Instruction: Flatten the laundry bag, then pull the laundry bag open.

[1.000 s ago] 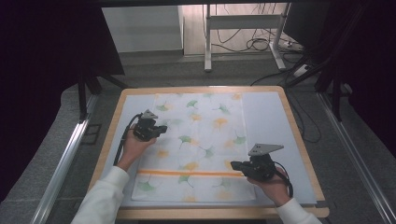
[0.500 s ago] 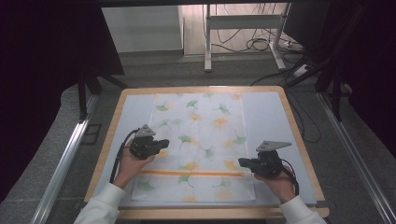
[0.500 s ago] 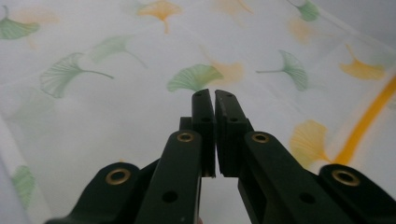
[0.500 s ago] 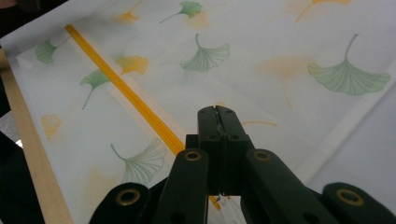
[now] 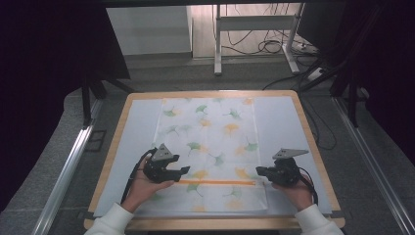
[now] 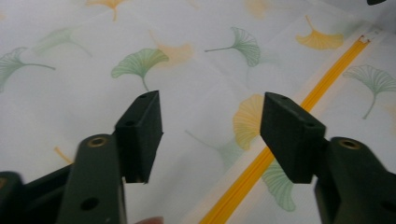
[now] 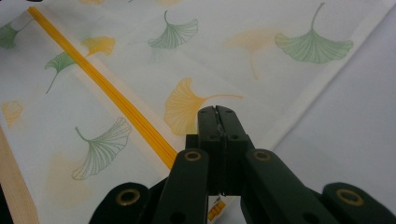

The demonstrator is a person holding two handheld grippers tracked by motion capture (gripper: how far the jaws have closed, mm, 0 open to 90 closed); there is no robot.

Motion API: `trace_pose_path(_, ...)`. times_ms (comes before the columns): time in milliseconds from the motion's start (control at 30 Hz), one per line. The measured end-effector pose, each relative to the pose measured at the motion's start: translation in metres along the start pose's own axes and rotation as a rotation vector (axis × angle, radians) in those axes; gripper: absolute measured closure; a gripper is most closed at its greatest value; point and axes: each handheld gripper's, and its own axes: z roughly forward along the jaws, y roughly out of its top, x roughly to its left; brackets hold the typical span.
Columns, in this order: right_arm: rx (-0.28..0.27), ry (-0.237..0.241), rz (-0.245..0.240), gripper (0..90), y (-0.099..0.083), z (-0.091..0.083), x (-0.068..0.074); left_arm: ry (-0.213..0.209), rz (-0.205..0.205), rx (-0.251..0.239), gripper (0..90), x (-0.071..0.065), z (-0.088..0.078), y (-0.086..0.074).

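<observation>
A: The left gripper (image 6: 210, 135)?
B: Jaws spread wide, over the leaf-print cloth (image 5: 210, 147) by its orange stripe (image 5: 218, 182).
A: The right gripper (image 7: 218, 114)?
B: Pressed together at the stripe's other end. The cloth lies flat on the table (image 5: 313, 142).

flat leaf-print cloth (image 5: 210, 142) covering mid bench (image 5: 313, 132), nothing upright on it, open passage between left tongs (image 5: 184, 170) and right tongs (image 5: 258, 171)

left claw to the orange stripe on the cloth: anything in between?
Nothing visible. The left claw is open above the leaf-print cloth, and in the left gripper view the orange stripe runs across bare fabric just beyond the gap between its jaws. The right claw sits shut at the stripe's other end.
</observation>
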Motion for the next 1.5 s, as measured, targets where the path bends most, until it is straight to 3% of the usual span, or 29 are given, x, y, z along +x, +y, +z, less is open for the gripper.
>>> trace_pose_path(433,0.041,-0.007,-0.004,89.3,-0.003,0.006,-0.005,-0.064,0.040,0.011,32.9,-0.030,0.013,0.012)
trace_pose_path(767,0.053,-0.006,-0.004,89.3,-0.004,0.007,-0.006,-0.118,0.082,0.009,35.8,-0.054,0.027,0.024)
trace_pose_path(1200,0.067,-0.011,0.009,89.3,-0.010,0.005,-0.006,-0.184,0.133,0.059,37.2,-0.084,0.059,0.032)
trace_pose_path(1500,0.072,-0.011,0.023,89.3,-0.007,0.011,-0.015,-0.210,0.142,0.048,40.1,-0.101,0.077,0.046)
